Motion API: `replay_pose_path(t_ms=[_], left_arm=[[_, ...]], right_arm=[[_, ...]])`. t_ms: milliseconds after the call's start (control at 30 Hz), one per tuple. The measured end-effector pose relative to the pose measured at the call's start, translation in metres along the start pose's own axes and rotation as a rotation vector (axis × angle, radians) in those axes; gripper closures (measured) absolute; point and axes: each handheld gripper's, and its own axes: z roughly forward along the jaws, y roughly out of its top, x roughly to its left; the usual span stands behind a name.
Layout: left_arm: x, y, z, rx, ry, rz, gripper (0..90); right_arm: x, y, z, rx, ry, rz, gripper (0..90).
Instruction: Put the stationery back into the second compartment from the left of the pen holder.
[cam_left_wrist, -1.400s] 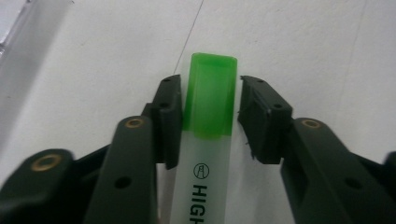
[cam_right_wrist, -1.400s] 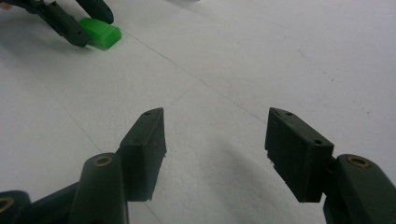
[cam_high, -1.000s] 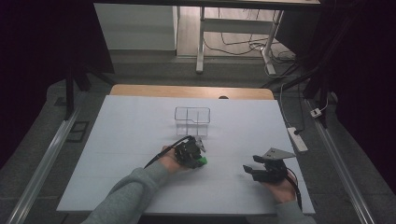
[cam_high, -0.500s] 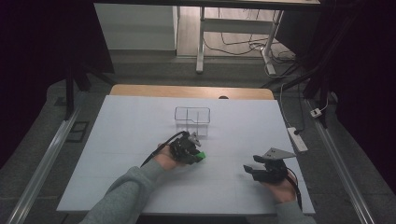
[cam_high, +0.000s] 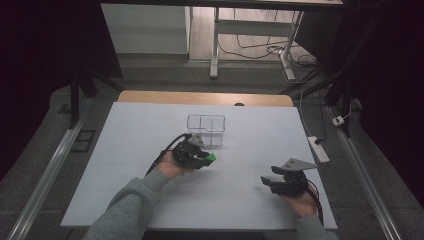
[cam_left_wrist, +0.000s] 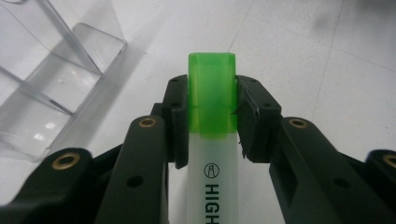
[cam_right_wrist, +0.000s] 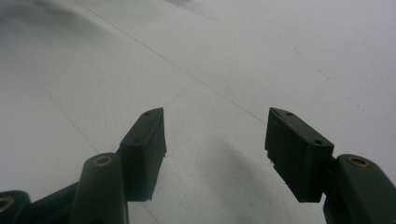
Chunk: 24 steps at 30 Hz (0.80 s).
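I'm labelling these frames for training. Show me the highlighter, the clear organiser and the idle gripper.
highlighter (cam_left_wrist: 211, 98): left gripper view, on its green cap between the pads.
clear organiser (cam_high: 206, 123): high view, on its top rim.
right gripper (cam_right_wrist: 215, 140): right gripper view, midway between its open jaws.

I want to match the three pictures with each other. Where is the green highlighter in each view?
High view: the green highlighter sits left of centre, its cap poking from the left gripper.
Left gripper view: centre, clamped between the black jaws, cap upward.
Right gripper view: not in it.
Shared landmark: the clear organizer, at the upper left in the left gripper view.
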Motion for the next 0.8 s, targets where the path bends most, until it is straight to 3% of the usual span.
replay_pose_path(t_ms=[367,600,800], left_arm=[[0.007,0.004,-0.016,-0.088,0.015,-0.033,66.6],[0.014,0.019,-0.035,-0.204,0.054,-0.064,66.6],[0.025,0.038,-0.049,-0.272,0.078,-0.069,66.6]], right_arm=[[0.0,0.0,0.0,-0.002,-0.001,0.002,37.3],[-0.001,0.0,-0.001,-0.007,0.003,0.004,37.3],[0.0,0.0,-0.001,-0.01,0.005,0.002,37.3]])
